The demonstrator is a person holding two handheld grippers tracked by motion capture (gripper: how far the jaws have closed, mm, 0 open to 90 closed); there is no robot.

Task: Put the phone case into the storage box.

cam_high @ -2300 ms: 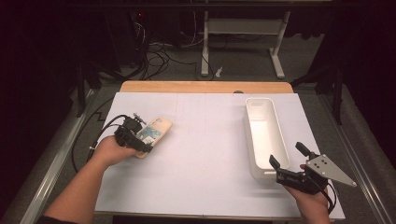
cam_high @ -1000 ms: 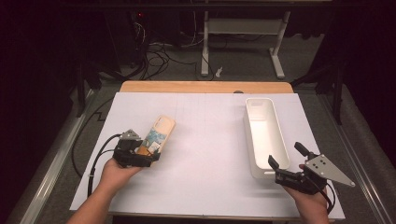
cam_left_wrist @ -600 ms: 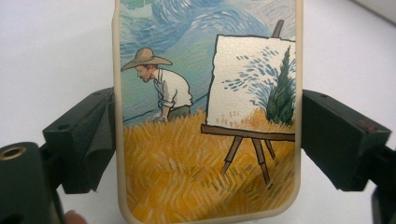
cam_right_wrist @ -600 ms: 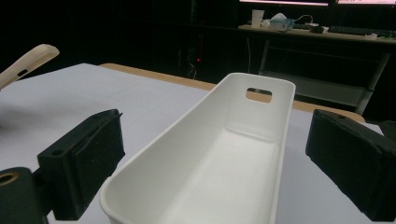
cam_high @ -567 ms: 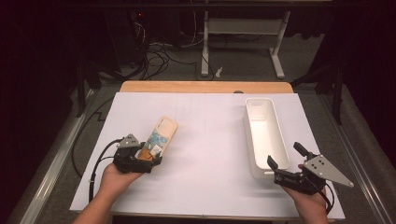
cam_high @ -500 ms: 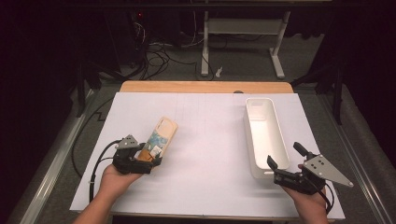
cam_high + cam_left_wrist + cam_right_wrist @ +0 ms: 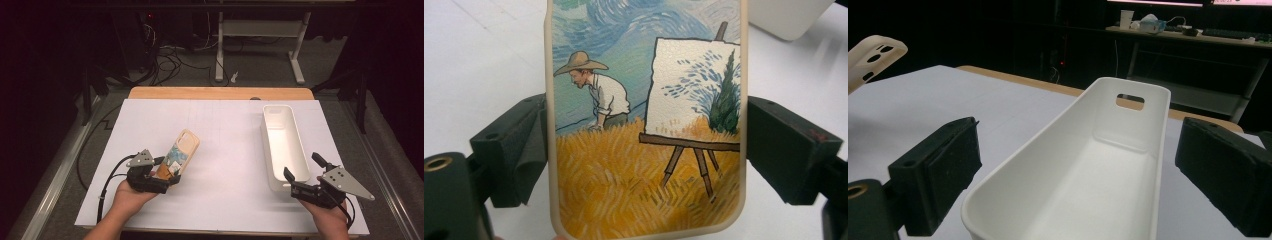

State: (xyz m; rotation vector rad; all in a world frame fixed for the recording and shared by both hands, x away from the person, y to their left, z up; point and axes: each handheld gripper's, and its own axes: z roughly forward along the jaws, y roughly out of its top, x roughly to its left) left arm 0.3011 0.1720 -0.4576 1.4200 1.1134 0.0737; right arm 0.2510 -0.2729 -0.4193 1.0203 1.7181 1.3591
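A phone case [image 7: 182, 150] printed with a painter in a wheat field hangs tilted above the left of the white table sheet [image 7: 225, 125], its camera end pointing away. My left gripper [image 7: 167, 169] is shut on its lower end. In the left gripper view the two jaws press the long edges of the case [image 7: 644, 125], with the gripper [image 7: 644, 145] centred on it. My right gripper [image 7: 301, 166] stands open at the near end of a white bin [image 7: 300, 145]. In the right gripper view its jaws stand wide on either side of the bin [image 7: 1143, 90], and the gripper [image 7: 1078, 170] holds nothing.
The bin is empty and lies lengthwise at the right of the sheet. A wooden table edge [image 7: 220, 92] runs along the far side. Beyond it are cables and desk legs [image 7: 218, 50] on a dark floor. The case's far end [image 7: 870, 57] appears at upper left in the right gripper view.
The left hand has drifted a little to the right with the phone case in its jaws. The right hand has stayed put by the bin.
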